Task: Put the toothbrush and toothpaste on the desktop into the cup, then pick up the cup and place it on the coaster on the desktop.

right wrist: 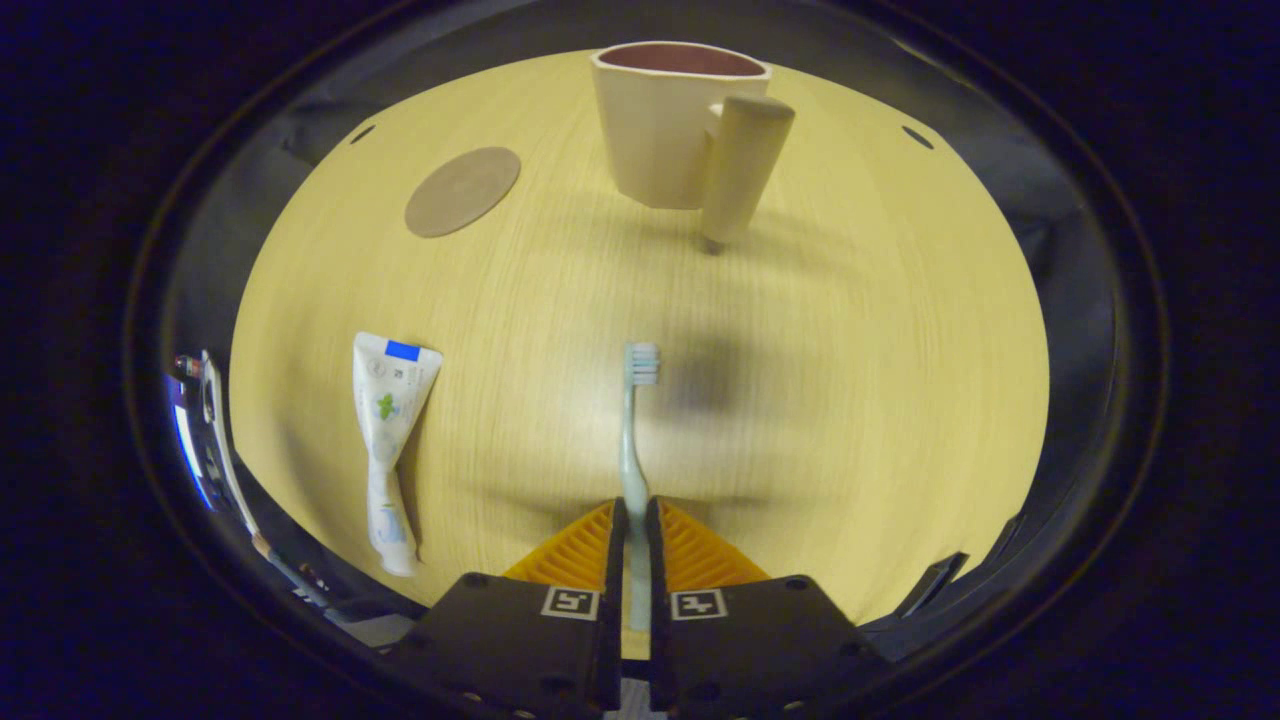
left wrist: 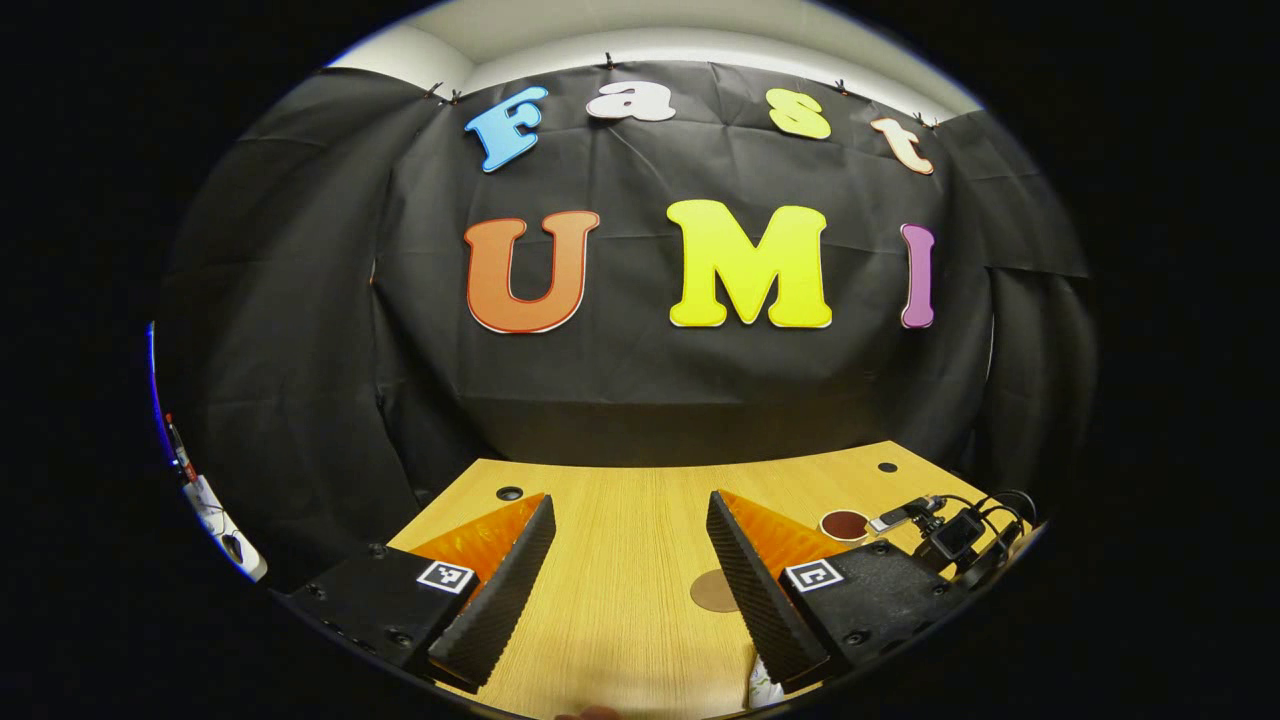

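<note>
My right gripper (right wrist: 633, 520) pinches the toothbrush (right wrist: 632, 440) by its handle, both fingers pressed against it. The brush runs straight out along my fingers, bristle head leading, so its long axis points away from me toward the far edge of the desktop (right wrist: 850, 400). It looks lifted off the wood, with a soft shadow lying just beside the head.

The cup (right wrist: 665, 130) stands upright near the far edge, ahead of the brush tip and a little to the right in the right gripper view, well apart from it. Its thick handle (right wrist: 745, 165) juts toward me on the right side of the body, and the open mouth faces up. I judge the coming move turns on this: the brush lies roughly level while the mouth opens upward, so I would need to carry it forward and tip it toward upright before lowering it in.

The toothpaste (right wrist: 388, 440) lies flat near the left edge, its length roughly matching the brush's, cap end toward me. The coaster (right wrist: 463, 190) sits toward the far left corner, apart from the cup.

My left gripper (left wrist: 630, 565) is spread wide with nothing between its fingers, over bare desktop, farther from the cup than my right.
</note>
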